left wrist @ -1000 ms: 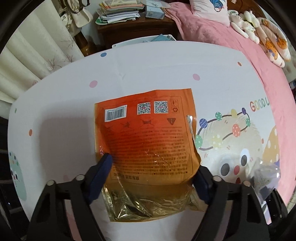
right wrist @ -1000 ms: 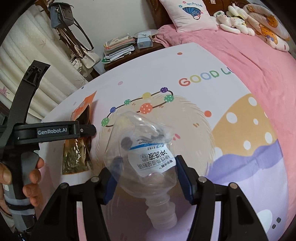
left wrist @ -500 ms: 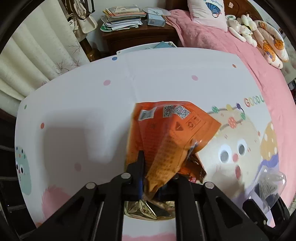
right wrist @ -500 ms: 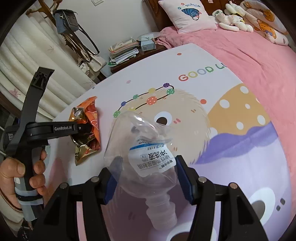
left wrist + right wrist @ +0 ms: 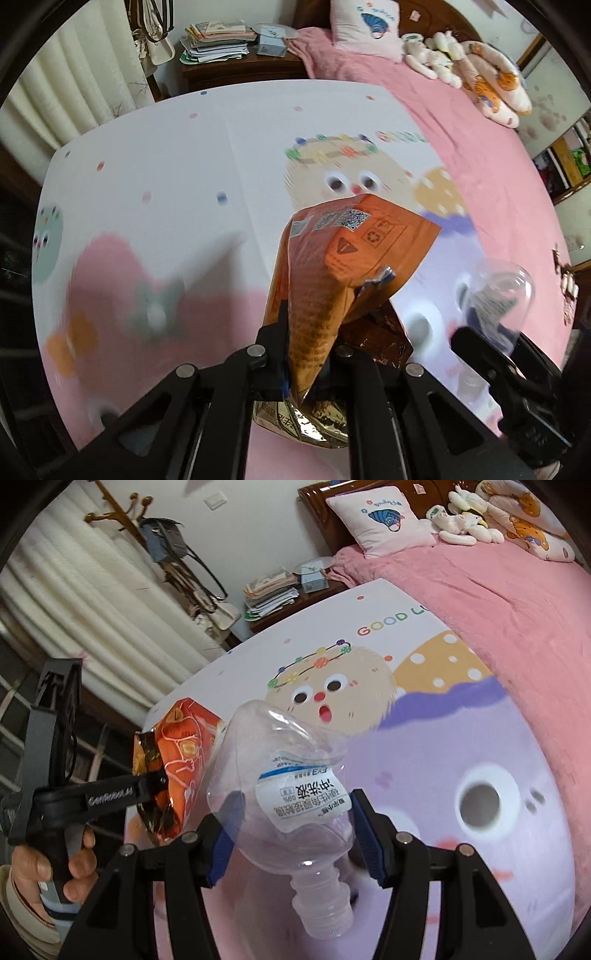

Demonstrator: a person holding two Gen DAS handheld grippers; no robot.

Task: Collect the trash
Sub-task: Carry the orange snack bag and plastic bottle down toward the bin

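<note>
My left gripper [image 5: 310, 354] was pinched tight on the orange snack bag [image 5: 343, 280], which stood crumpled up between the fingers, clear of the cartoon-print sheet [image 5: 166, 155] on the bed, its gold foil lining showing at the bottom. In the right wrist view the same bag hung at the left, beside the hand [image 5: 55, 871] gripping the left handle. My right gripper [image 5: 295, 834] was wide apart and clamped on the clear plastic bottle [image 5: 284, 786]: its blue pads [image 5: 364, 834] pressed the bottle's dented sides, the white label faced the camera upside down and the capped neck pointed back toward me. The bottle was raised over the purple part of the sheet. A bedside cabinet [image 5: 280, 605] stacked with papers stood beyond.
</note>
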